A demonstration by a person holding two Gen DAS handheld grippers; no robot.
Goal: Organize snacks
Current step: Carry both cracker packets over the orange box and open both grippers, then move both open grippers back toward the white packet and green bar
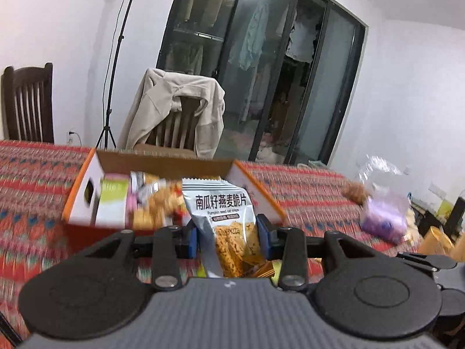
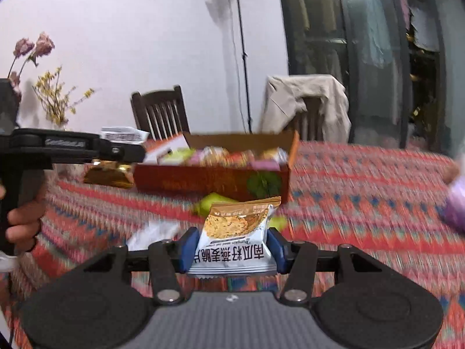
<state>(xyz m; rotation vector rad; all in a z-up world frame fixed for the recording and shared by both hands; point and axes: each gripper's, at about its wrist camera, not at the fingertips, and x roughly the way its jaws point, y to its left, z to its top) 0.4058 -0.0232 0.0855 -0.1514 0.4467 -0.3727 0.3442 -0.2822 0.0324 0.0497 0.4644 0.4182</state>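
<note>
Crinkly foil packet [image 1: 229, 226] pinched between left tool [image 1: 228, 235] pads.

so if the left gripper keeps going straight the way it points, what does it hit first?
Probably the open cardboard snack box with orange edges: it sits directly ahead of the left gripper, beyond the grey oat-crisp packet in its jaws. Depth is unclear; it might pass over the near wall into the snacks.

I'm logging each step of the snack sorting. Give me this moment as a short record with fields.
left gripper: shut on a silver oat-crisp packet, print upright
right gripper: shut on a white oat-crisp packet, print upside down
open orange-and-white cardboard box: on the table, holding mixed snack packets
red patterned tablecloth: under the box
blur: strong in both views
</note>
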